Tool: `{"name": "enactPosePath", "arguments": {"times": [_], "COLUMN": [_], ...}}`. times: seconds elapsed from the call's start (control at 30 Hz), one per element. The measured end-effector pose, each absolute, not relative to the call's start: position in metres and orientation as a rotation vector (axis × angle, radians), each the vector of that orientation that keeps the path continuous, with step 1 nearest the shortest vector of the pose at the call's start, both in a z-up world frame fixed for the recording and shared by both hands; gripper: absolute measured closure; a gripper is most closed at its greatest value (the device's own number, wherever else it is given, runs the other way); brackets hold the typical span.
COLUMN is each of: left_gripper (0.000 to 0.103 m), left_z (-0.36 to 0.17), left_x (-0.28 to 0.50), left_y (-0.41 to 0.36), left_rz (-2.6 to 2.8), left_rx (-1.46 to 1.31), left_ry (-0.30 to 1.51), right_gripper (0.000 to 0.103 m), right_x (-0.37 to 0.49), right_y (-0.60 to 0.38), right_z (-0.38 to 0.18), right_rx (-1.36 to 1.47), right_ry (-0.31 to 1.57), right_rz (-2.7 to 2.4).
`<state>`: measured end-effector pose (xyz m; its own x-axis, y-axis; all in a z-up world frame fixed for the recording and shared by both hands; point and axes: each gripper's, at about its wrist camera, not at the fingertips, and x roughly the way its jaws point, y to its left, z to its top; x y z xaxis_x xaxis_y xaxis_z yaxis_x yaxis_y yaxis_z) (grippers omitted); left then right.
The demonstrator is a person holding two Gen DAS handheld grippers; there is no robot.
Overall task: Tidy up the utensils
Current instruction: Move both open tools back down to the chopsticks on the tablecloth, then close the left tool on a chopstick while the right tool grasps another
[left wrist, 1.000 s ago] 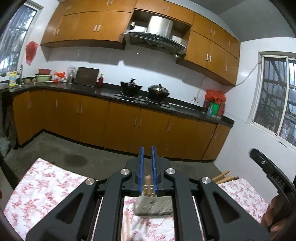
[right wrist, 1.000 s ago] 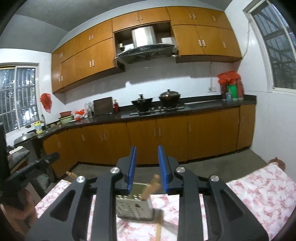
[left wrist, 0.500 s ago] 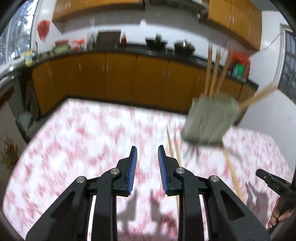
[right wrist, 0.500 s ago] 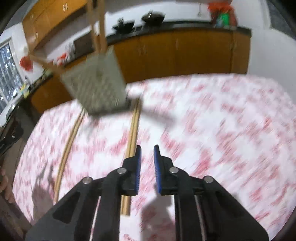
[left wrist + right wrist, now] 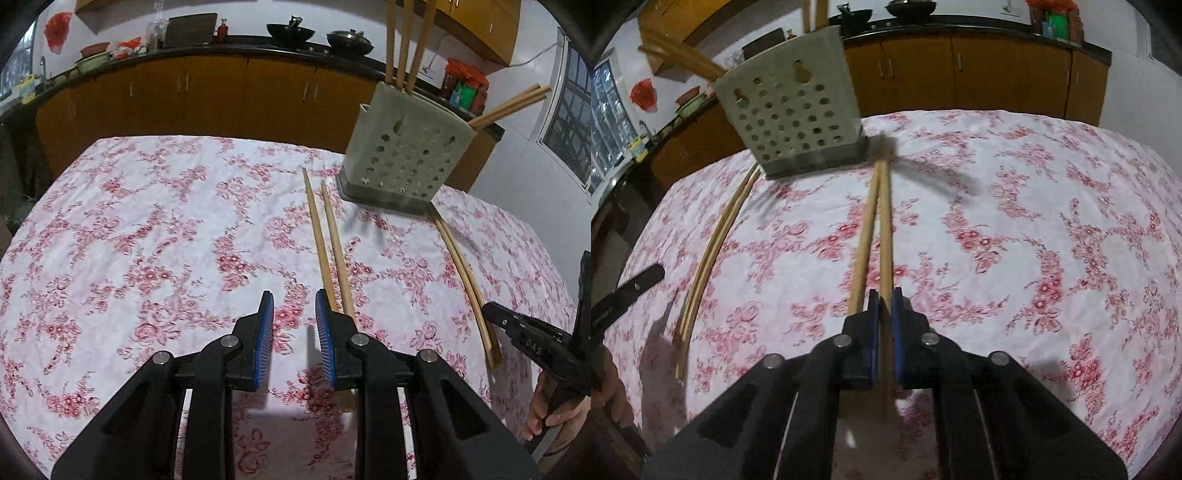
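A grey perforated utensil holder [image 5: 406, 151] stands at the table's far side with several wooden chopsticks [image 5: 404, 40] sticking out of it. It also shows in the right wrist view [image 5: 792, 110]. A pair of chopsticks [image 5: 327, 240] lies on the cloth before my left gripper [image 5: 293, 343], which is open and empty, just left of their near ends. A second pair [image 5: 461, 280] lies further right. My right gripper [image 5: 881, 328] is nearly closed around one chopstick of a pair [image 5: 877, 229]. Whether it grips is unclear.
The table wears a white cloth with red flowers [image 5: 166, 240]. Brown kitchen cabinets [image 5: 207, 96] and a dark counter with pots run behind it. The other hand-held gripper [image 5: 532, 343] shows at the left wrist view's right edge. A curved pair of chopsticks [image 5: 716, 243] lies left in the right wrist view.
Both grippers tilted down from facing the kitchen to facing the table. The left gripper let go of its chopstick and opened. The right gripper narrowed around a chopstick on the cloth.
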<state>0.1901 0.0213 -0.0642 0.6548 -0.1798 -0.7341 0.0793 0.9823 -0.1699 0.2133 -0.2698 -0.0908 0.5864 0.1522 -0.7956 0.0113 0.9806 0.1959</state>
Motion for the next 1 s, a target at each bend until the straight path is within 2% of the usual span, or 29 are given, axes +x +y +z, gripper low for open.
{"name": "enactPosePath", "arguments": {"times": [0.33,0.67,0.77,1.0], "left_gripper": [0.08,0.089,0.095,0.096], "left_z": [-0.074,-0.086,-0.086,-0.085], "left_x": [0.193,0.196,0.199,0.207], "left_y": [0.007,-0.015,-0.016,0.008], "left_rz": [-0.193,-0.193,-0.175,-0.102], "left_rx": [-0.109,-0.012,-0.003,-0.018], "left_ry": [0.884,0.915,0.911,0.908], "right_gripper": [0.095,0.094,0.092,0.095], "right_x": [0.212,0.208,0.207,0.207], "right_y": [-0.284,-0.29,-0.287,-0.289], "right_z": [-0.091,-0.091,-0.091,-0.092], "right_rx": [0.2,0.182,0.168,0.142], "right_ry": [0.925,0.923,0.923,0.907], "right_rz": [0.006,0.0,0.007,-0.008]}}
